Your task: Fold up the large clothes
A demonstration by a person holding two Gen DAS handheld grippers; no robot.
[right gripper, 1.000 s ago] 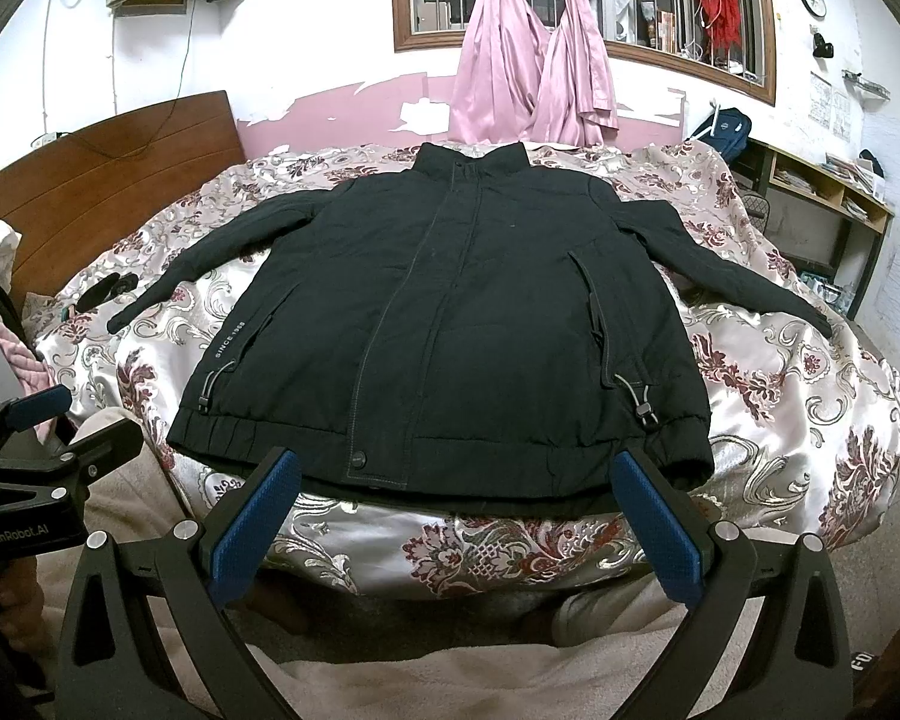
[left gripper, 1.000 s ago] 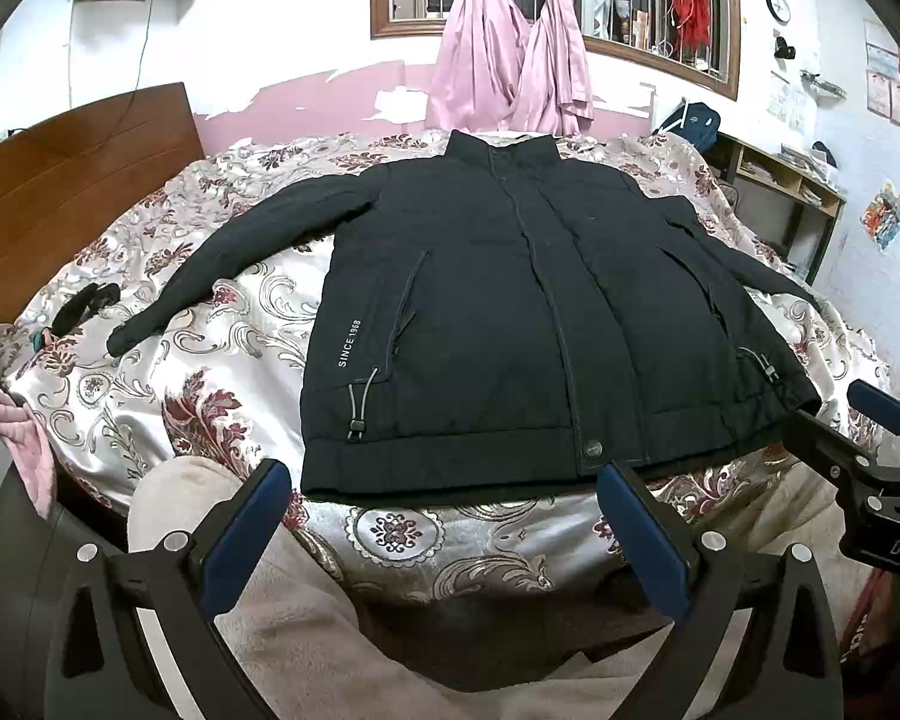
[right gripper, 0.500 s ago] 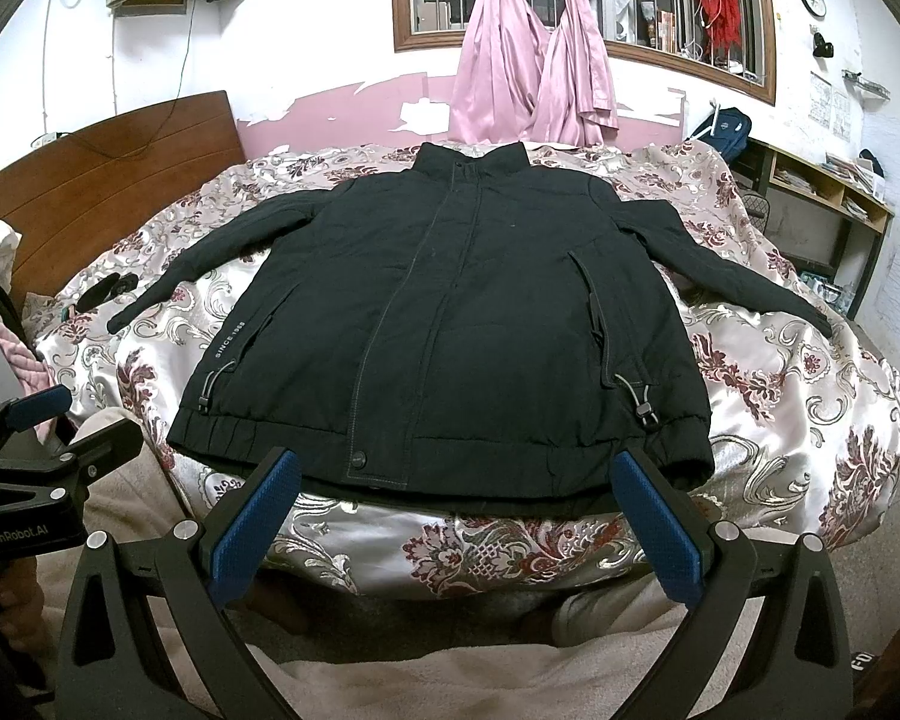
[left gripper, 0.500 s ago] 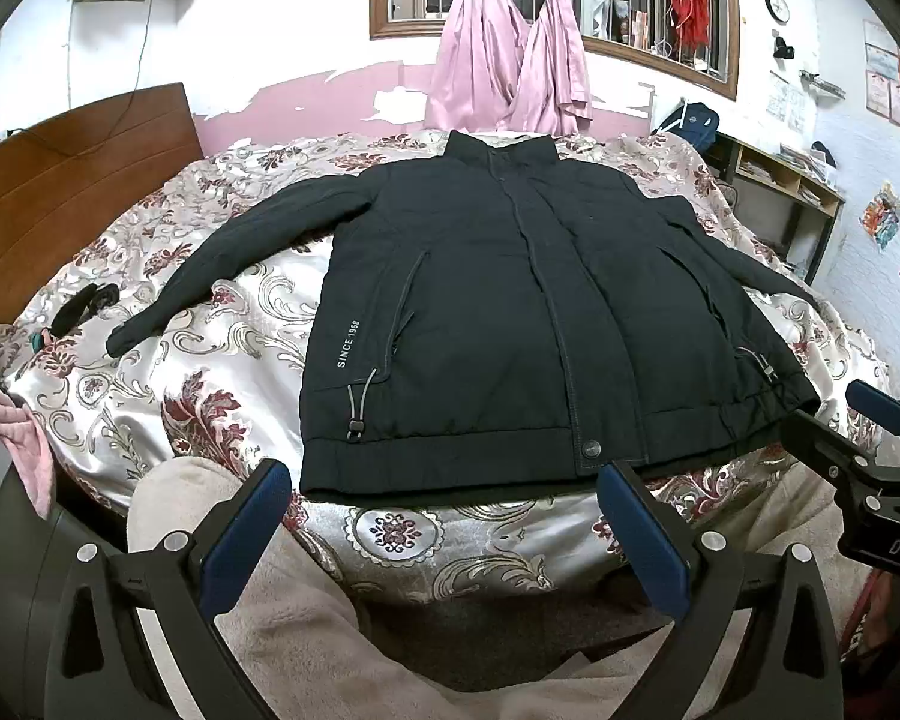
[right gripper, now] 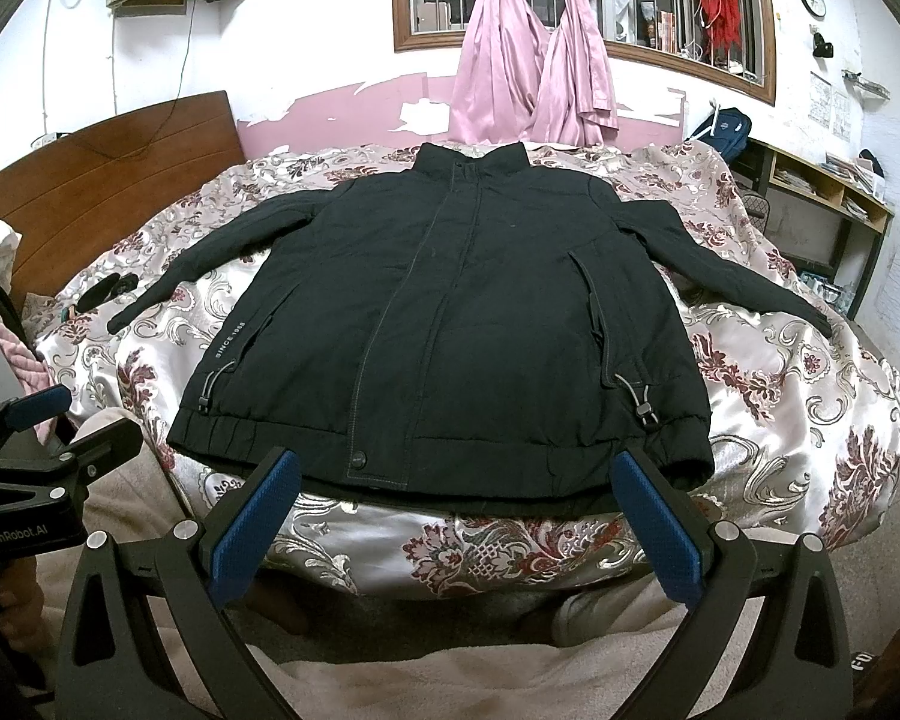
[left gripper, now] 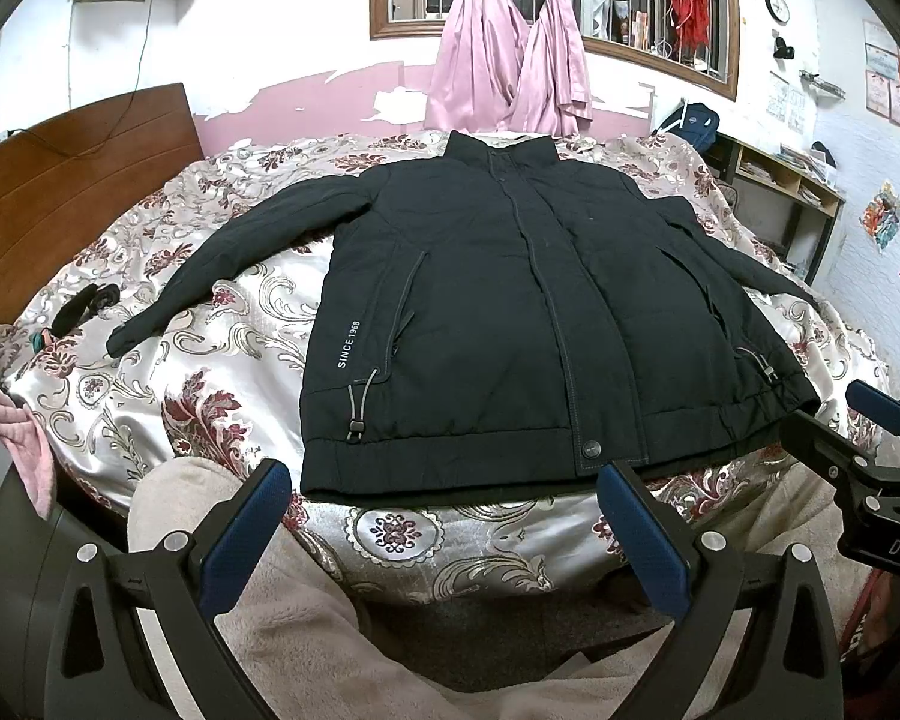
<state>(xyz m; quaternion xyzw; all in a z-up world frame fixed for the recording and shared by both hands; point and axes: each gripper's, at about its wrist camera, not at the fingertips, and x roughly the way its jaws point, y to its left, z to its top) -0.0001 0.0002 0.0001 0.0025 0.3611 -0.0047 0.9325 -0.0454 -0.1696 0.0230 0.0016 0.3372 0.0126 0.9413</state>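
A black zip jacket lies flat and face up on the bed, collar toward the window, both sleeves spread out to the sides. Its hem runs along the near bed edge. My left gripper hovers open just short of the hem, left of the zip, nothing between its blue pads. My right gripper is open too, in front of the hem's right half. Each gripper also shows at the edge of the other's view: the right gripper and the left gripper.
A floral satin bedspread covers the bed, with a wooden headboard on the left. A small dark object lies near the left sleeve cuff. Pink curtains hang behind; shelves stand at right. A beige blanket is below the grippers.
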